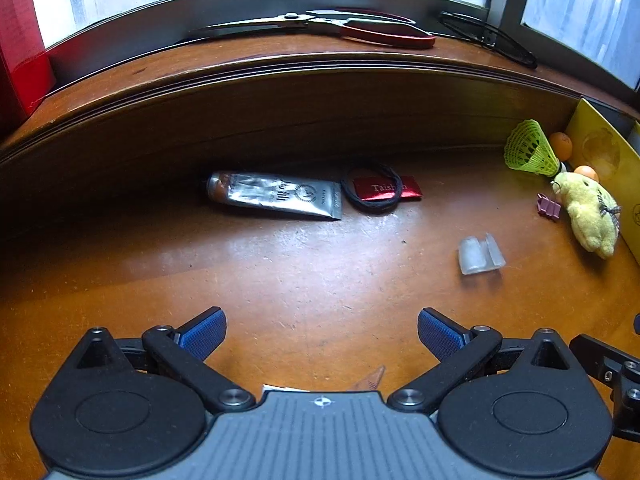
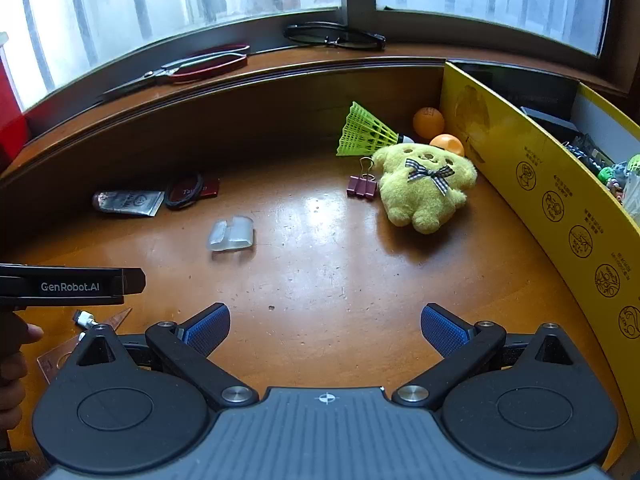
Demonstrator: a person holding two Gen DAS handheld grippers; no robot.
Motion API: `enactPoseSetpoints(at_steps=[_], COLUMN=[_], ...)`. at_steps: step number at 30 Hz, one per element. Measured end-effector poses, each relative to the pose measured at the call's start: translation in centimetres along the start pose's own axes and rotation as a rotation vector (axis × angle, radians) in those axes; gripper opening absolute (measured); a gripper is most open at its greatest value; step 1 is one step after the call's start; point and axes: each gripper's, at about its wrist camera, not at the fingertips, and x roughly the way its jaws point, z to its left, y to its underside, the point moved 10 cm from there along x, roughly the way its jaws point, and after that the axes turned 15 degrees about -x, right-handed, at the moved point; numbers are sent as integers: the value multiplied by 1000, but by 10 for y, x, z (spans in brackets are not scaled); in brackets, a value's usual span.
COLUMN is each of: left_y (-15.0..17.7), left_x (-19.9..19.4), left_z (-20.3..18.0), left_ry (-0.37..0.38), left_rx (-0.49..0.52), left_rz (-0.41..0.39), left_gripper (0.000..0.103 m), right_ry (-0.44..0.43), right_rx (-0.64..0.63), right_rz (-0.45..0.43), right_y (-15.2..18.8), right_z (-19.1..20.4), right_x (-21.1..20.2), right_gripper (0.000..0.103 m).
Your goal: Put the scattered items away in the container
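Scattered items are seen strewn across a worn wooden desk [image 2: 320,264] beneath a window: a yellow plush toy [image 2: 424,192] with a checked bow lies near the yellow container [image 2: 560,208] at the right, touched by a maroon binder clip [image 2: 362,186], with a green shuttlecock [image 2: 366,130] and two orange balls [image 2: 429,122] packed just behind it against the desk's back wall. Farther left, a clear plastic clip [image 2: 231,234] lies alone in the open, and a silver tube [image 1: 276,196] is set end to end with a red packet [image 1: 386,189] ringed by a black hair tie [image 1: 372,192]. Small objects are already visible inside the container. On the sill, red-handled scissors [image 1: 360,28] and dark glasses [image 1: 488,38] are laid. The left gripper [image 1: 322,334] and right gripper [image 2: 326,330] are held above bare wood, jaws spread wide and empty.
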Motion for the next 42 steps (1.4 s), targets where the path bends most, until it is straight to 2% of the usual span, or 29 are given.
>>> enactPoseSetpoints(at_steps=[7, 11, 17, 19, 23, 25, 28, 30, 33, 37, 40, 42], left_y=[-20, -42, -75, -80, -86, -87, -86, -82, -69, -35, -11, -6], left_x=[16, 28, 44, 50, 57, 61, 60, 58, 52, 34, 20, 12], left_z=[30, 45, 56, 60, 67, 65, 58, 48, 30, -6, -22, -25], left_ry=[-55, -89, -114, -107, -77, -53, 18, 56, 143, 278, 333, 345], left_rx=[-75, -113, -148, -159, -184, -186, -161, -110, -43, 65, 142, 186], left_rz=[-32, -78, -185, -194, -217, -230, -228, -216, -182, -93, -53, -57], left_gripper=[103, 103, 103, 103, 98, 89, 66, 60, 55, 53, 56, 61], right_ry=[-56, -85, -92, -95, -80, -73, -77, -75, -73, -45, -31, -21], right_rx=[-110, -142, -176, -189, -217, -225, -233, -239, -225, -205, -183, -162], right_rz=[-63, -79, -74, -64, -65, -74, -92, -103, -109, -109, -103, -98], right_y=[-22, -32, -40, -40, -43, -45, -49, -50, -51, -50, -47, -45], right_z=[28, 42, 56, 59, 61, 61, 64, 65, 62, 53, 44, 37], right_x=[14, 29, 49, 54, 59, 62, 65, 65, 66, 67, 67, 66], right_gripper=[94, 89, 73, 68, 66, 66, 66, 66, 66, 66, 67, 67])
